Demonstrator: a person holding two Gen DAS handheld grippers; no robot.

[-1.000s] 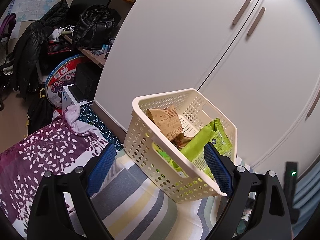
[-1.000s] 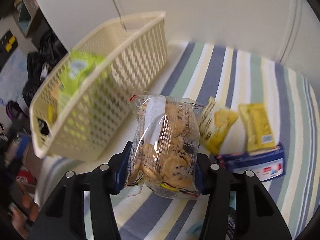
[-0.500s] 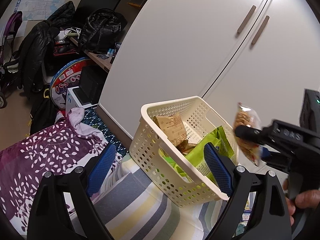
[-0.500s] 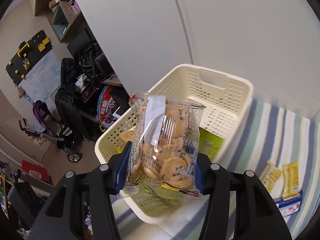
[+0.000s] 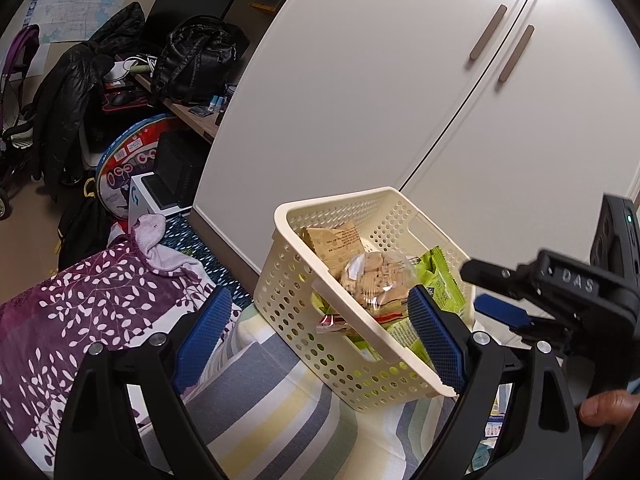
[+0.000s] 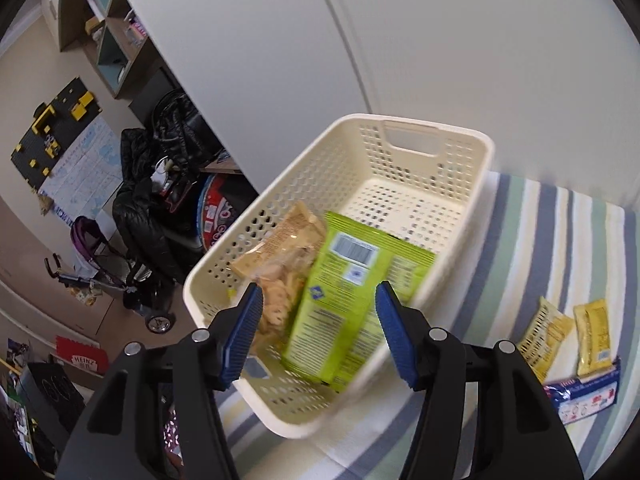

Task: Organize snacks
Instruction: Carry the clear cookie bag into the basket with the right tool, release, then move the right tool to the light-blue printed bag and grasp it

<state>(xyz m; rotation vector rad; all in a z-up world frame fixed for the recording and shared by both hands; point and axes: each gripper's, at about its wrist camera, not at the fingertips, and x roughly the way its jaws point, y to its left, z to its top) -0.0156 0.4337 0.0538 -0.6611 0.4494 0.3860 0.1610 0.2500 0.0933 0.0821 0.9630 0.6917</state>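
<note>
Dropping snacks into the basket [image 6: 472, 184]: our right gripper [image 6: 318, 334] hangs spread and empty over it, cookie bag [image 5: 376, 276] inside beside the green pack [image 6: 348, 292], left gripper [image 5: 316, 338] wide apart, so next we fetch a yellow packet [image 6: 594, 334] off the striped cover [image 6: 560, 240].

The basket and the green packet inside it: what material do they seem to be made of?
The basket looks like moulded cream plastic with a smooth, slightly glossy finish: rows of punched holes, a rounded rim and a cut-out handle. The green packet seems to be thin printed plastic film or foil with a mild sheen, a barcode and a crimped top edge.
</note>
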